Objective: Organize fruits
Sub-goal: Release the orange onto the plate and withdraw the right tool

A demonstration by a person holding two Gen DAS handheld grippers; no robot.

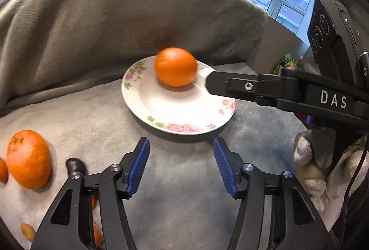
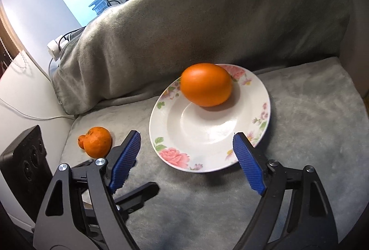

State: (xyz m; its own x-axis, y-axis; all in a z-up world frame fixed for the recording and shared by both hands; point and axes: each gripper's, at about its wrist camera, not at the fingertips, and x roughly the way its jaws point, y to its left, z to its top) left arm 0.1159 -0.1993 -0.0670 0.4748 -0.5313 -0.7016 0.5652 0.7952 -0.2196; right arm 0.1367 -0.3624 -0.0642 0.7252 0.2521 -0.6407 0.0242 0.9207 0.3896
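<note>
One orange [image 2: 206, 84] sits at the far side of the plate [image 2: 207, 132] on the grey blanket [image 2: 299, 125]. Both grippers, left [image 1: 181, 166] and right [image 2: 187, 159], have fingers open and empty. Another orange [image 2: 97, 142] lies left, perhaps touching a smaller fruit [image 2: 81, 141].

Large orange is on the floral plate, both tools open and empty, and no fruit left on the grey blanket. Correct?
Not quite: fruit remains on the grey blanket. The right wrist view shows a bumpy orange with a smaller one beside it, left of the floral plate. The rest holds: large orange on the plate, left tool and right tool open, empty.
</note>
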